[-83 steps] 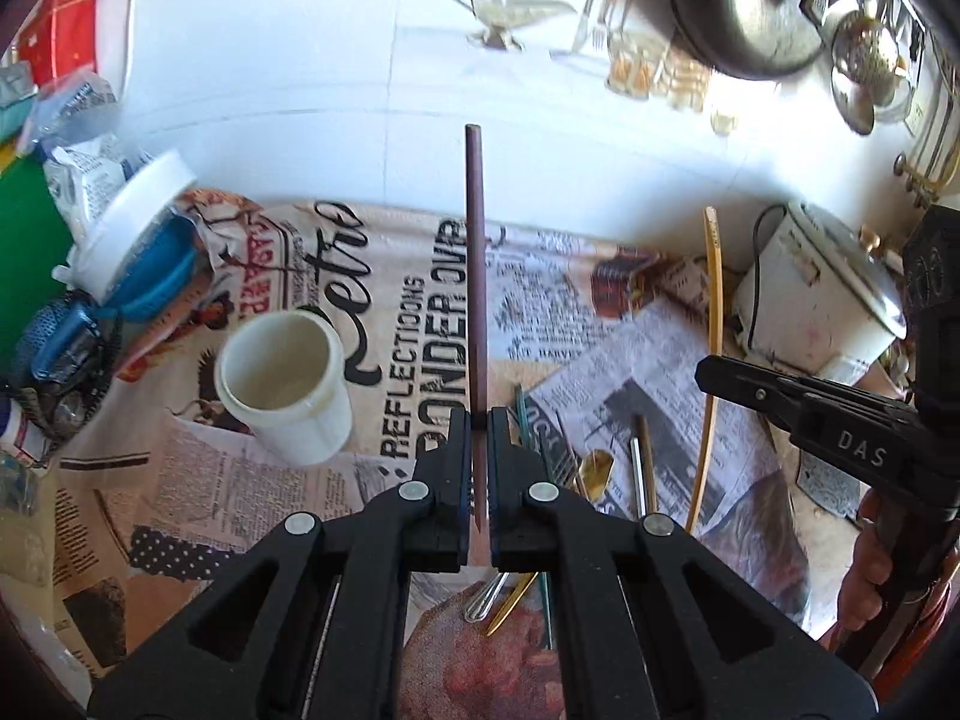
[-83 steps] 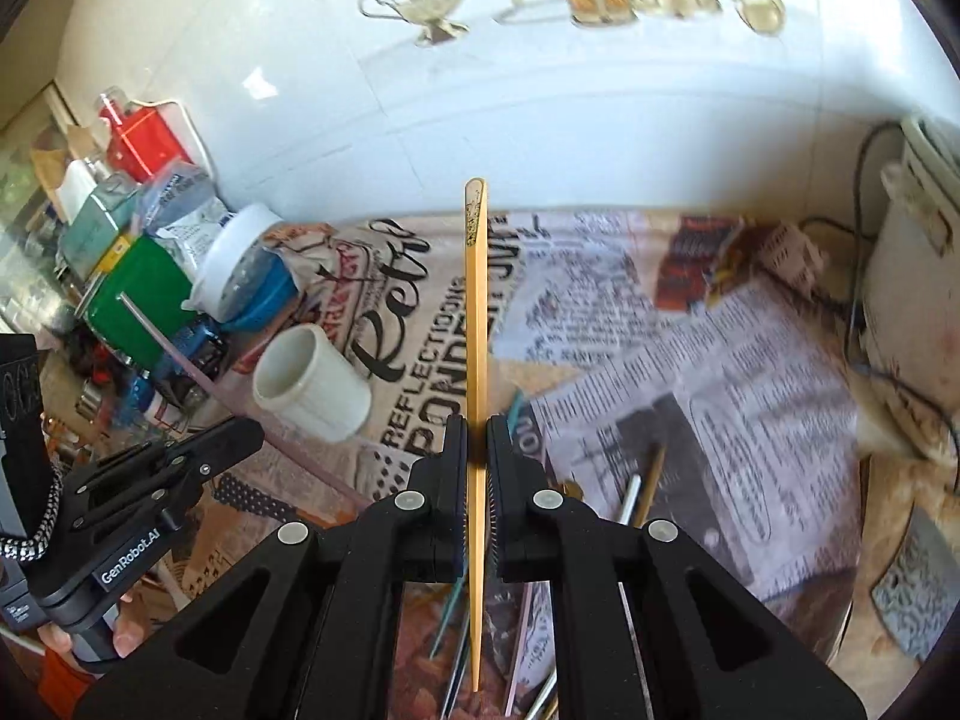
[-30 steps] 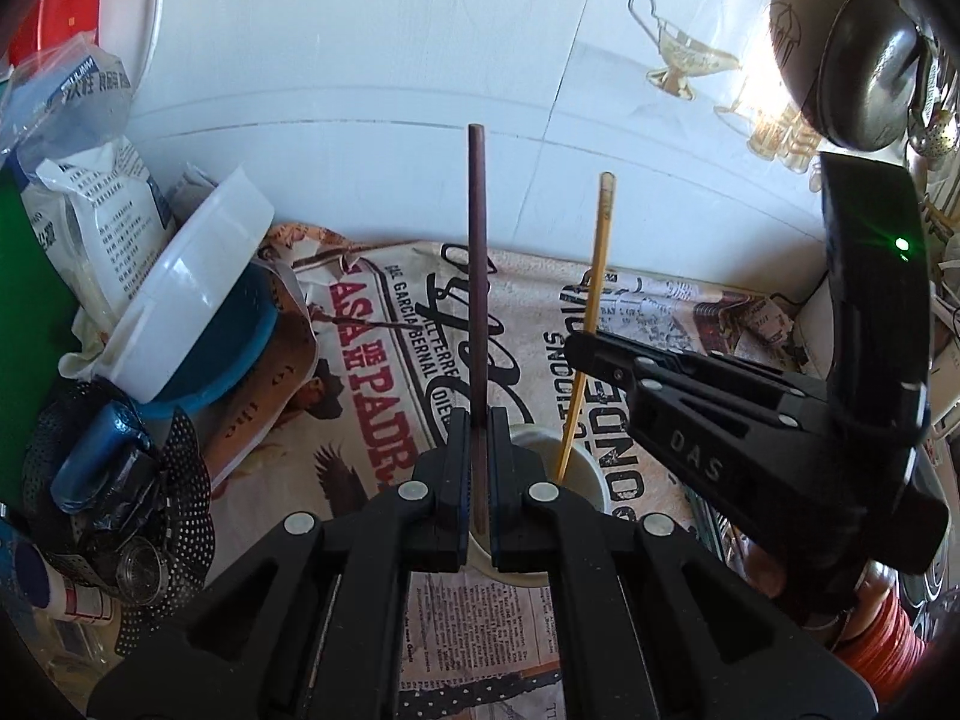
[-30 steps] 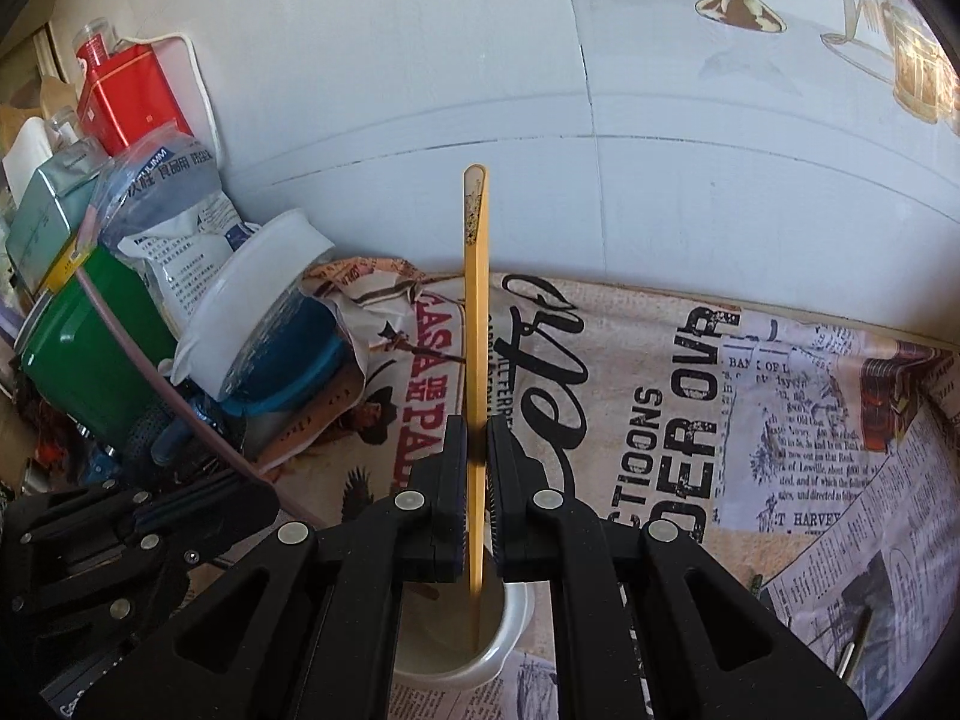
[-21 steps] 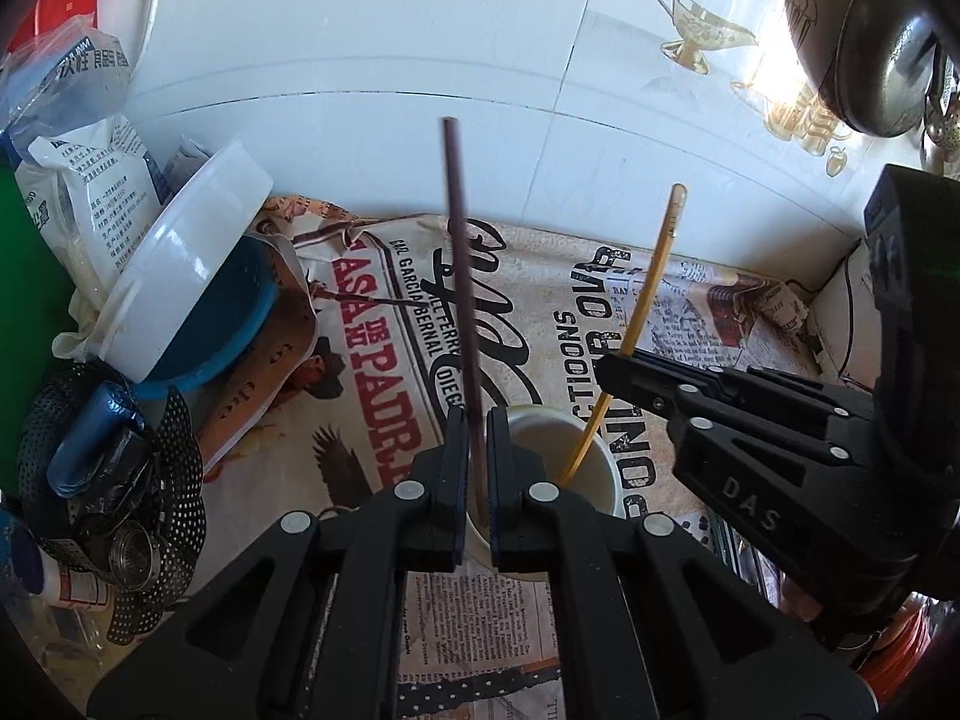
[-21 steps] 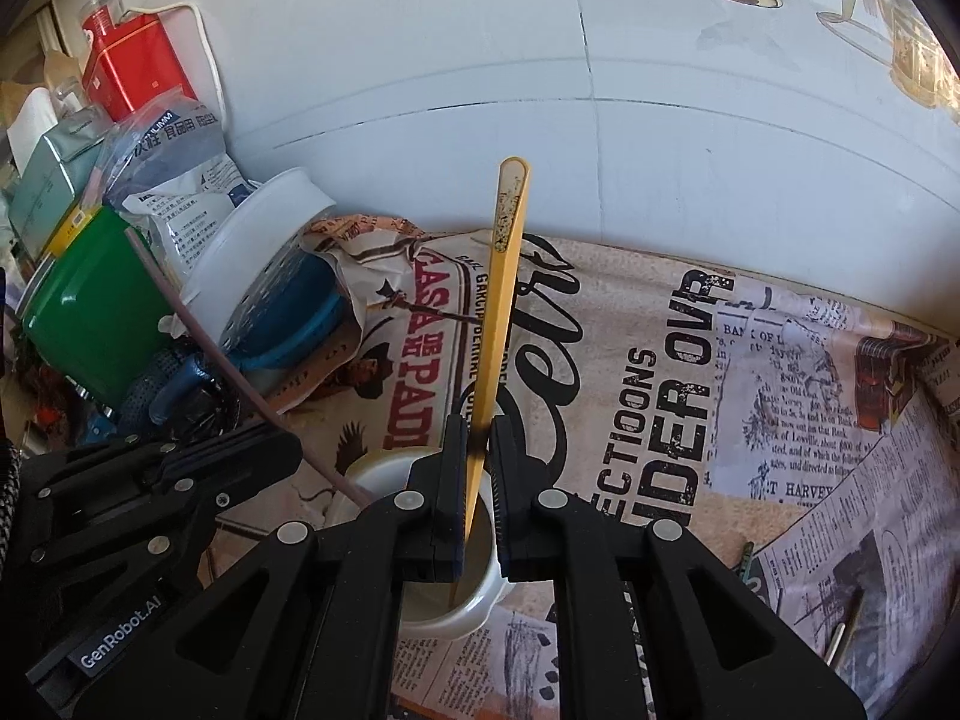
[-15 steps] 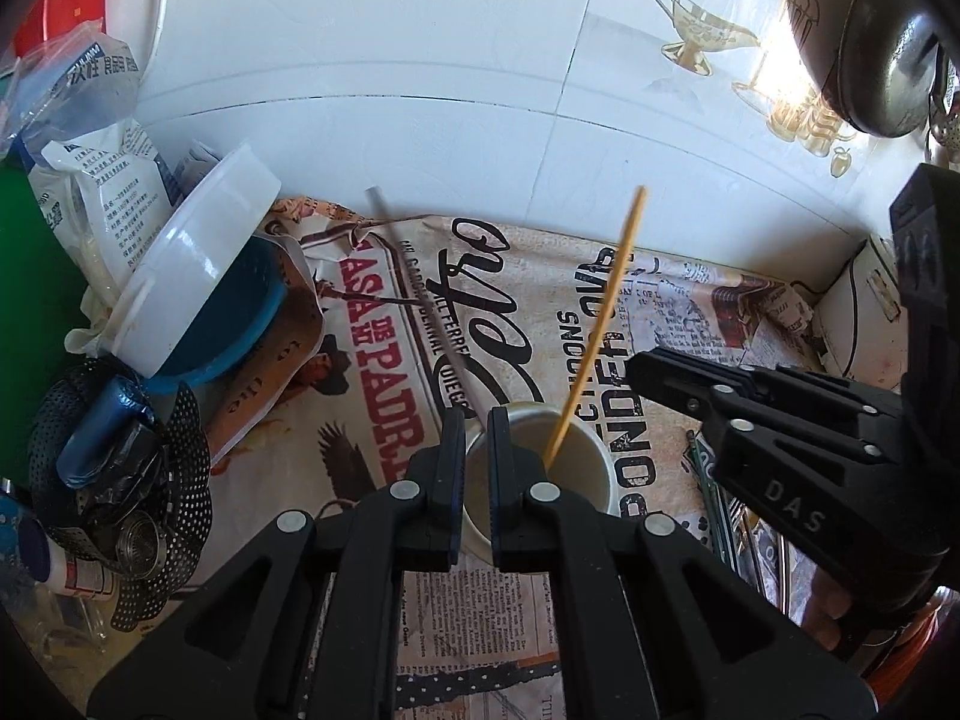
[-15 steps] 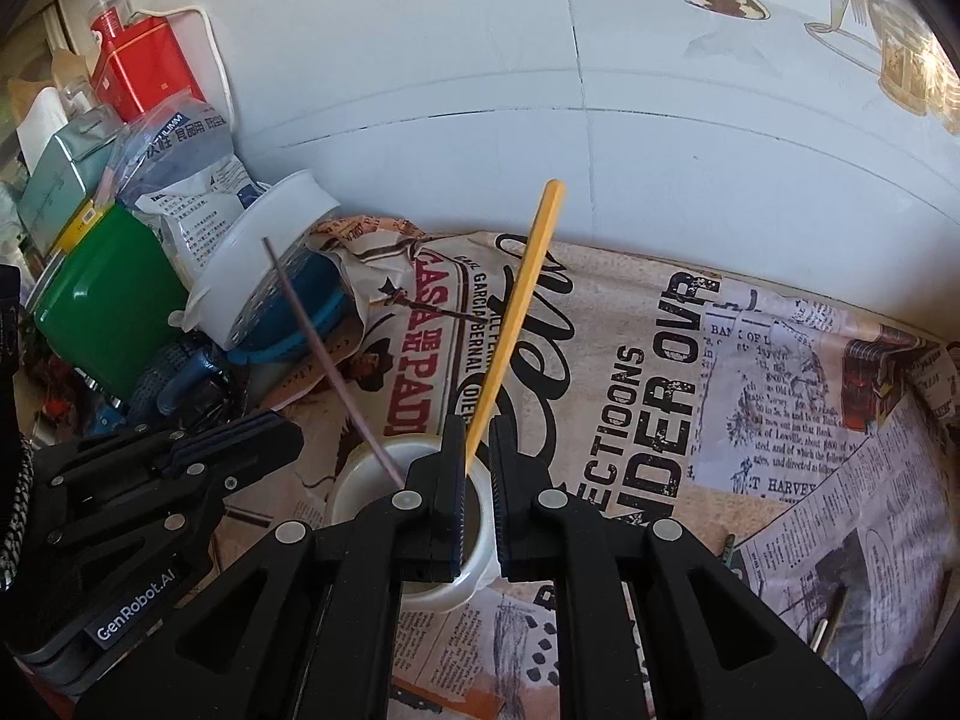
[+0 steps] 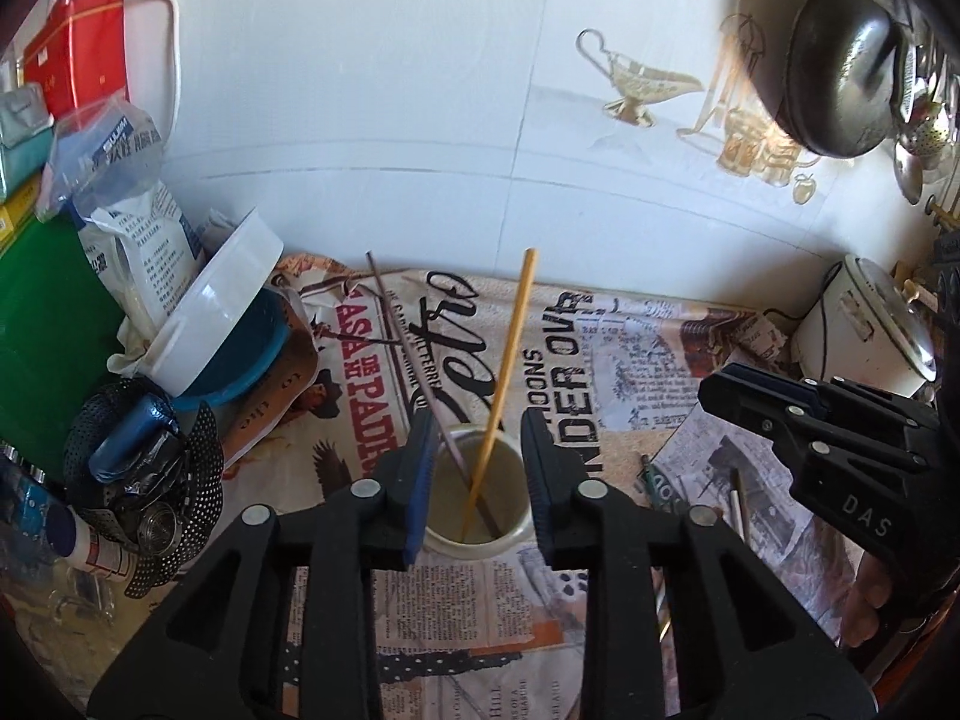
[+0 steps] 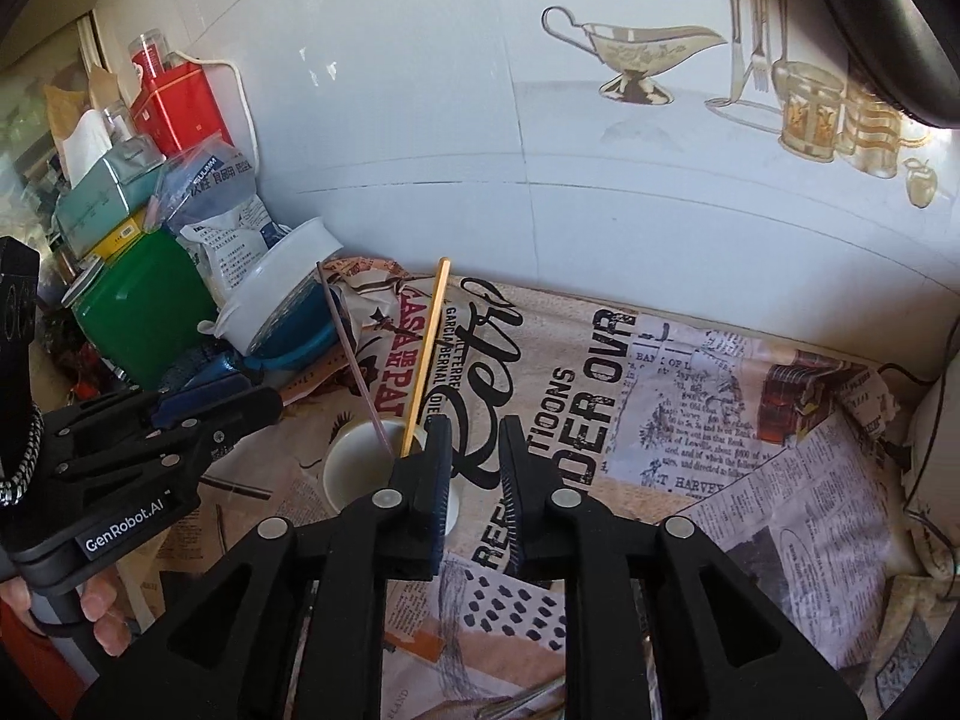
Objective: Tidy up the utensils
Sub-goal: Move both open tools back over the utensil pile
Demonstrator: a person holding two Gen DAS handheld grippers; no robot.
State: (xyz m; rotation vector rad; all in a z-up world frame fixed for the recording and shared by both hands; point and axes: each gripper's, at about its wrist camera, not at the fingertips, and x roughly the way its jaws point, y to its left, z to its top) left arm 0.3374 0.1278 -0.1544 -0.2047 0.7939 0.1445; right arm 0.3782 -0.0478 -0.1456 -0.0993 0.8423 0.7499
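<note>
Utensils, partly sorted: yellow chopstick (image 9: 504, 372) and dark chopstick (image 9: 414, 372) stand in white cup (image 9: 480, 531) between parted, empty left gripper (image 9: 477, 480); right gripper (image 10: 474, 468) parted, empty beside cup; loose utensils (image 9: 735, 495) right of the left gripper remain.

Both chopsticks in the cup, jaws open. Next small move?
Probably swing the right gripper back toward the utensils left on the newspaper. The yellow chopstick and dark chopstick stand loose in the white cup, and the left gripper is open too, so nothing here needs holding.
</note>
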